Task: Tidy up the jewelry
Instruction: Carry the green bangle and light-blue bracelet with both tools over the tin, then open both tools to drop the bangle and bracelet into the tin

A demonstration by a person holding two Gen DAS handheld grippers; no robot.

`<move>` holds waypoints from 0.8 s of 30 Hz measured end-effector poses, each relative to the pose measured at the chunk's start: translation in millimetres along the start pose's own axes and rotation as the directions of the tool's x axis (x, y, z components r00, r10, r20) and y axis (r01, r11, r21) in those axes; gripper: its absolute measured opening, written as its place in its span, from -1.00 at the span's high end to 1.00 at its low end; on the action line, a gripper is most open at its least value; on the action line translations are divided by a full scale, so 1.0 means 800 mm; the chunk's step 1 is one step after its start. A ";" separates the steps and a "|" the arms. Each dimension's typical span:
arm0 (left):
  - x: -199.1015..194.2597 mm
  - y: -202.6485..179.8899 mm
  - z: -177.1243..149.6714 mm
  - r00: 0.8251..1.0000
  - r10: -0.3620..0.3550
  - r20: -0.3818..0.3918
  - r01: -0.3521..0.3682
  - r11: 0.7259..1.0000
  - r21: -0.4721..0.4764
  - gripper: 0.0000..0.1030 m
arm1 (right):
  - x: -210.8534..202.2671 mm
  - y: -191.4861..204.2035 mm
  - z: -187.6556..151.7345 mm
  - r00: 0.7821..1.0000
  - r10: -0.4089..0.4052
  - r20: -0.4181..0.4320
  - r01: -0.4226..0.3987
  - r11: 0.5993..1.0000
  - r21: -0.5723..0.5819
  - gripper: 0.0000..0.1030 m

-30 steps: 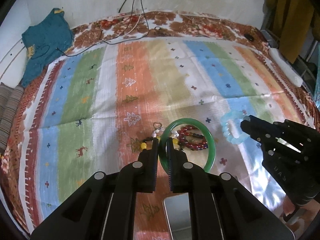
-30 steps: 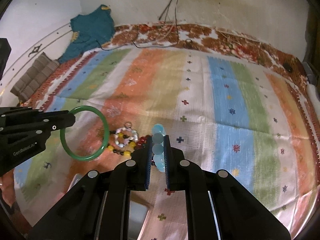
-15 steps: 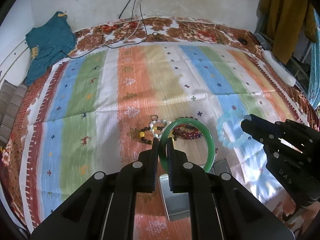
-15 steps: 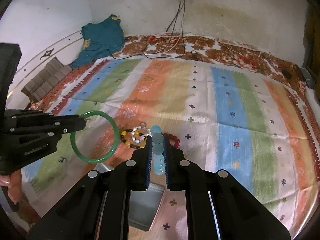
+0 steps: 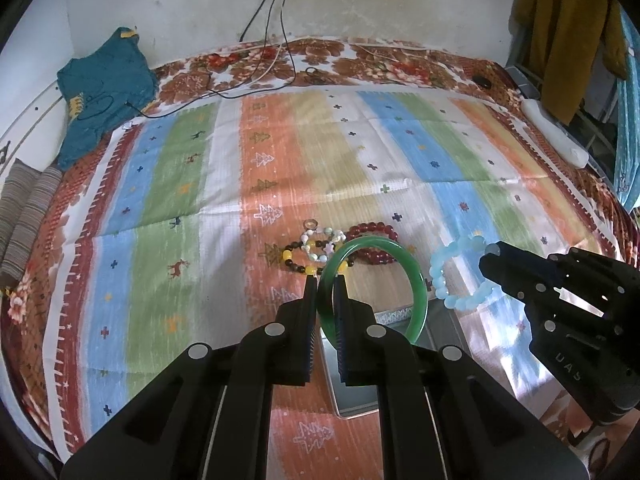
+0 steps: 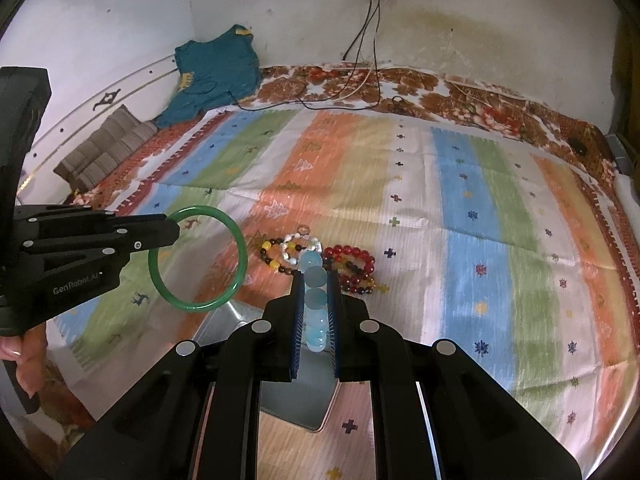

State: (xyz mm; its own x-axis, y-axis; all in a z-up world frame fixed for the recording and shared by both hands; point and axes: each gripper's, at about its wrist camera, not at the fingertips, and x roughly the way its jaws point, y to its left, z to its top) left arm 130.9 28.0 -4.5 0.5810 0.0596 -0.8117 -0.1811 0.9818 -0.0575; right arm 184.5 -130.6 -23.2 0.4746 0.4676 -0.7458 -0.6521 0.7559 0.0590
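The left gripper [image 5: 325, 294] pinched a green bangle [image 5: 416, 280] by its rim and held it up in the air. The right gripper [image 6: 315, 296] squeezed a blue bead bracelet [image 6: 314, 300] between its fingers, up off the bed too. A metal tray [image 5: 352, 376] lay near, under both grippers, on the striped blanket [image 5: 280, 152]. Just past the tray lay a red bead bracelet [image 6: 352, 258], a black and yellow one [image 6: 272, 260] and a white one [image 6: 298, 246], bunched close together.
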 end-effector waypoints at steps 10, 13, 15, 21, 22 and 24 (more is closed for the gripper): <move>-0.014 -0.008 -0.017 1.000 -0.004 0.002 0.004 1.000 0.014 0.84 | -0.007 0.007 -0.014 0.999 0.026 -0.020 -0.026 1.000 0.003 0.77; -0.015 -0.010 -0.022 1.000 -0.008 -0.005 0.008 1.000 0.014 0.84 | -0.007 0.009 -0.018 0.999 0.030 -0.030 -0.030 1.000 0.006 0.77; -0.012 -0.010 -0.023 1.000 -0.016 -0.018 0.017 1.000 0.014 0.83 | -0.004 0.008 -0.020 0.998 0.032 -0.050 -0.031 0.999 0.013 0.77; 0.000 -0.009 -0.027 0.998 0.001 -0.061 -0.001 1.000 0.007 0.61 | 0.002 -0.004 -0.024 0.997 0.004 -0.079 0.001 0.998 0.059 0.20; 0.000 -0.006 -0.026 0.998 0.003 -0.061 -0.003 1.000 -0.001 0.61 | 0.002 -0.006 -0.024 0.997 -0.001 -0.078 0.007 0.998 0.068 0.20; -0.002 -0.002 -0.026 0.998 0.008 -0.057 -0.008 1.000 -0.010 0.61 | 0.004 -0.012 -0.023 0.996 -0.007 -0.084 0.014 0.996 0.085 0.20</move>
State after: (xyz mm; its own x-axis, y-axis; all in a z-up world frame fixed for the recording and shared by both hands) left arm 113.9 22.4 -15.1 0.5334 0.0566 -0.8440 -0.1940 0.9794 -0.0569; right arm 181.7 -144.6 -38.5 0.4274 0.4220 -0.7996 -0.5926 0.7987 0.1048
